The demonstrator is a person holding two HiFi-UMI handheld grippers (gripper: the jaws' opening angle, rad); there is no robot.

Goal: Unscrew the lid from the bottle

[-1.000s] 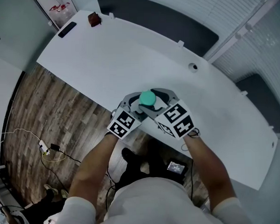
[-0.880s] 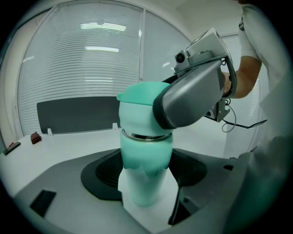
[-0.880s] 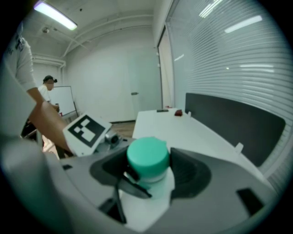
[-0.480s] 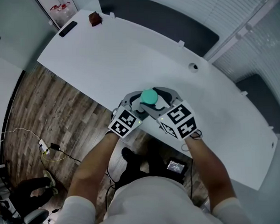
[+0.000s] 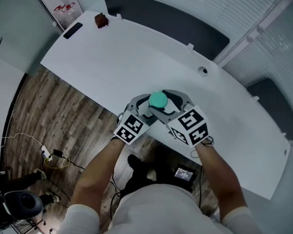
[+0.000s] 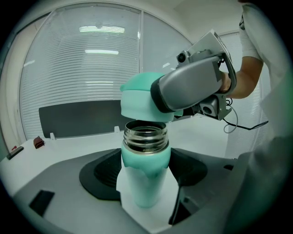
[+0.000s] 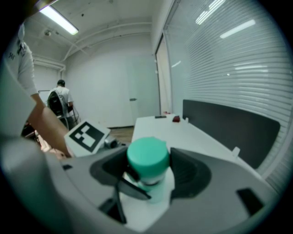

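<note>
A mint-green bottle (image 6: 144,180) with a bare metal threaded neck (image 6: 145,137) stands upright between the jaws of my left gripper (image 6: 145,185), which is shut on its body. The mint lid (image 6: 137,98) sits just above the neck, off the threads and tilted a little. My right gripper (image 7: 149,167) is shut on the lid (image 7: 147,157), with the bottle body (image 7: 155,192) showing under it. In the head view the lid (image 5: 158,99) hides the bottle, with the left gripper (image 5: 139,109) and right gripper (image 5: 169,102) meeting at it over the table's near edge.
The long white table (image 5: 111,58) carries a black flat device (image 5: 72,30) and a small red-brown object (image 5: 101,19) at its far left end, plus a cable hole (image 5: 202,70). Wooden floor with cables (image 5: 54,155) lies to the left. A person (image 7: 60,98) stands far off.
The lid has shifted slightly up and to the right with the right gripper. The left gripper holds almost still. At the lower left a chair has rolled into view.
</note>
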